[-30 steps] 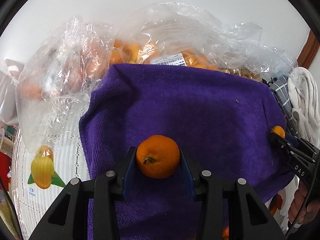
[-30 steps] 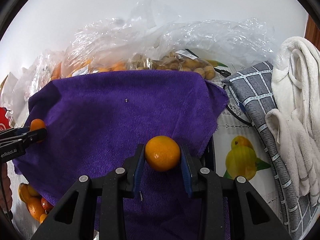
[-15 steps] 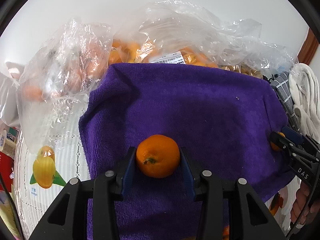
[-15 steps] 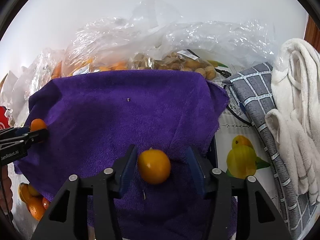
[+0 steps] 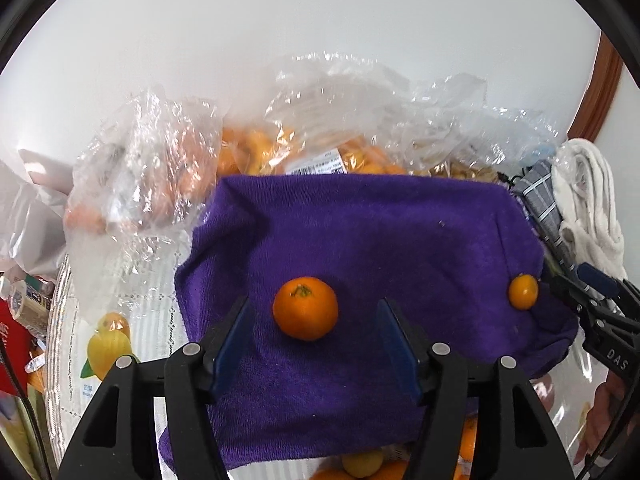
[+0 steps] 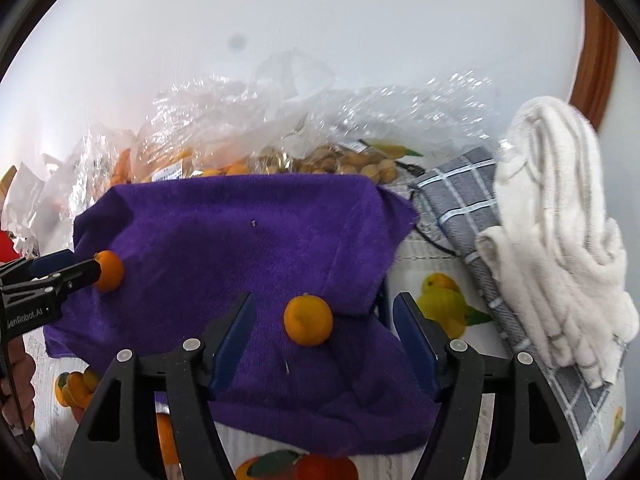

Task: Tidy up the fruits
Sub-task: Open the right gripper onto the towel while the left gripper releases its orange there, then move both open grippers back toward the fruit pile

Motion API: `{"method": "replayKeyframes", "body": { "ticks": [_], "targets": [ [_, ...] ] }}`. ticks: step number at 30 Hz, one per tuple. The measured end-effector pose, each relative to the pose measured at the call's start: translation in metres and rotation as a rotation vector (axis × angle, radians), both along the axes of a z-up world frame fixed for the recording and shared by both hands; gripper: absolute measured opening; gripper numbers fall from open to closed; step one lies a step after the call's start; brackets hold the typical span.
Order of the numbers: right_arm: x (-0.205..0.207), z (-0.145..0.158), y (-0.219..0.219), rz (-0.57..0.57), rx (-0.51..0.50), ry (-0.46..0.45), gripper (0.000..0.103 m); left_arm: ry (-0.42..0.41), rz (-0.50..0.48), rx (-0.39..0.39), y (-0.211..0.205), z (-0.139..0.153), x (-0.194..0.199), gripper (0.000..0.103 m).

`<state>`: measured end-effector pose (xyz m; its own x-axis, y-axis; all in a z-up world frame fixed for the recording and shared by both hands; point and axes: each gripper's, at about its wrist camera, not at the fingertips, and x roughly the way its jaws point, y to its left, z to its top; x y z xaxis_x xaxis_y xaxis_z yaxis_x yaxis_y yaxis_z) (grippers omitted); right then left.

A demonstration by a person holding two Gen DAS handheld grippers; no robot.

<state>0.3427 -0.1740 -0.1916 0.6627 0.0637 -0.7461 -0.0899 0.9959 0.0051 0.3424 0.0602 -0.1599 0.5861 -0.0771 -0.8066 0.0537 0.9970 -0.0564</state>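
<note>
Now two mandarins lie on the purple towel (image 5: 400,240), one under each of my claws. Left claw (image 5: 312,332): its jaws are opening, the blue pads stand clear on either side of the stemmed mandarin (image 5: 305,307), and nothing is gripped; the fruit rests on the cloth between them, nearer the left pad. Right claw (image 6: 320,336): likewise opening, both pads apart from the smaller mandarin (image 6: 308,320), which sits on the towel near its right-hand edge, just beside a fold. In the left wrist view this second fruit (image 5: 523,291) appears at the far right of the towel, with the right claw's tip beside it.

Progress, as I judge it: two fruits are set down well apart on the towel, so the sorting has begun but is far from complete. Behind the towel, clear plastic bags (image 5: 320,148) hold many more orange fruits, and a further bag (image 6: 352,164) holds pale brown round fruits, possibly longans. More orange fruit (image 5: 360,464) shows below the towel's near edge. I cannot tell what final arrangement is intended; most of the stock remains bagged.
</note>
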Motion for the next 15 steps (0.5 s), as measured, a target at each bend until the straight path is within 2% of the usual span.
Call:
{"method": "replayKeyframes", "body": {
  "ticks": [8,12,15],
  "targets": [
    [-0.031,0.015,-0.013,-0.049,-0.014,-0.013,0.07,-0.068,-0.025,-0.013,0.0,0.028,-0.015,0.062],
    [-0.054,0.019,-0.015,-0.037,-0.016,-0.007,0.07,-0.099,-0.024,-0.006,0.005,0.042,-0.026,0.062],
    [-0.067,0.014,-0.011,-0.009,-0.034,-0.005,0.07,-0.1,-0.008,0.007,0.014,0.041,-0.04,0.062]
  ]
}}
